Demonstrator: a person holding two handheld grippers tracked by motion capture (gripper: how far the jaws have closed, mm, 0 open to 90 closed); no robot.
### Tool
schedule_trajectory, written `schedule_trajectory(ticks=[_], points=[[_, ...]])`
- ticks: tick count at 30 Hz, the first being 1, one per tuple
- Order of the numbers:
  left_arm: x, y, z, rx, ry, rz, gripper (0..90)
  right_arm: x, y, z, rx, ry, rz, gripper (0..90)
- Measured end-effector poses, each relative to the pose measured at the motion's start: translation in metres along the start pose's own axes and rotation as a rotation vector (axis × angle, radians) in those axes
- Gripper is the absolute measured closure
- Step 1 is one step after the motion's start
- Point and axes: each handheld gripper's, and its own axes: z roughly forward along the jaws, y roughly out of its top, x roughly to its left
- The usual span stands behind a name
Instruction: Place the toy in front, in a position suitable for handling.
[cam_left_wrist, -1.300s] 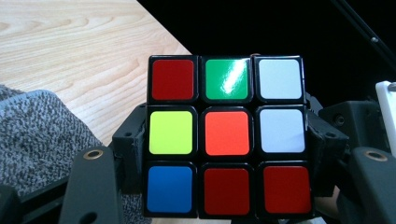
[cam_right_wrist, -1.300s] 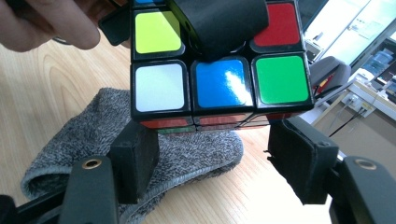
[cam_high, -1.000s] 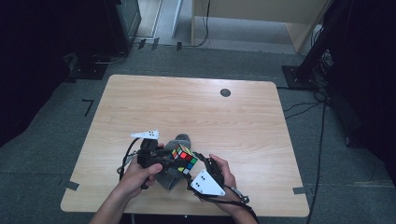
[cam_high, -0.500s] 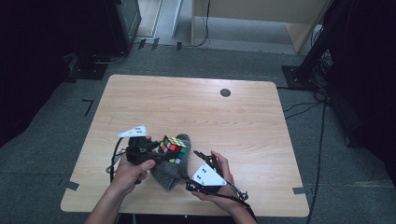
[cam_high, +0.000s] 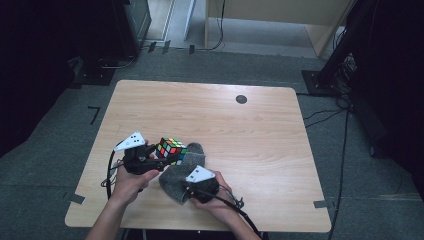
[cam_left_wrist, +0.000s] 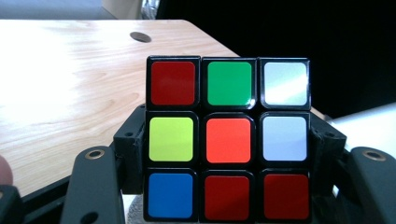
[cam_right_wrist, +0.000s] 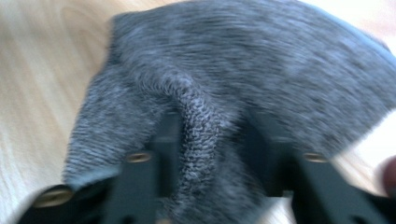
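Note:
A scrambled Rubik's cube (cam_high: 171, 148) hangs just above the table, and my left gripper (cam_high: 159, 156) is shut on its two sides. In the left gripper view the cube (cam_left_wrist: 228, 140) faces me, squeezed between both black jaws of the left gripper (cam_left_wrist: 228, 156). A grey knitted sock (cam_high: 172, 181) lies on the table at the front, right under and beside the cube. My right gripper (cam_high: 189, 189) is down on the sock; its jaws have just been closing. In the right gripper view a raised fold of the sock (cam_right_wrist: 201, 121) is pinched between the jaws of the right gripper (cam_right_wrist: 205, 144).
The wooden table (cam_high: 225, 120) has a small dark round hole (cam_high: 241, 99) near its far edge. Black stands and cables sit on the floor to the right (cam_high: 345, 70), off the table. Both forearms come in at the front edge.
My left gripper has carried the cube left and away from the sock. My right gripper has moved left and down onto the sock and closed on a fold of it.

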Motion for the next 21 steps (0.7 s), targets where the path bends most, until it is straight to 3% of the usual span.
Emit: schedule_trajectory(ticks=[1, 5, 8, 11, 13, 15, 17, 21], points=[[0.000, 0.000, 0.000, -0.002, 0.018, 0.007, 33.8, -0.018, -0.005, -0.008, 0.005, 0.001, 0.057, 74.3], [0.000, -0.002, -0.002, 0.004, 0.060, 0.050, 33.8, -0.047, -0.020, -0.033, 0.024, -0.085, 0.044, 76.9], [0.000, -0.004, 0.000, 0.018, 0.079, 0.072, 33.9, -0.068, -0.031, -0.052, 0.037, -0.108, 0.094, 66.2], [-0.001, -0.005, 0.004, 0.029, 0.087, 0.088, 33.9, -0.079, -0.029, -0.075, -0.084, -0.069, 0.127, 51.8], [-0.002, -0.006, 0.006, 0.041, 0.084, 0.095, 33.9, -0.079, -0.020, -0.087, -0.189, -0.048, 0.176, 42.7], [-0.003, -0.007, 0.008, 0.050, 0.102, 0.109, 33.9, -0.074, -0.015, -0.086, -0.229, -0.026, 0.206, 36.6], [-0.004, -0.009, 0.010, 0.055, 0.119, 0.128, 33.9, -0.065, -0.011, -0.075, -0.217, -0.020, 0.197, 32.5], [-0.007, -0.011, 0.011, 0.065, 0.096, 0.160, 34.0, -0.048, -0.009, -0.046, -0.127, -0.027, 0.143, 26.4]])
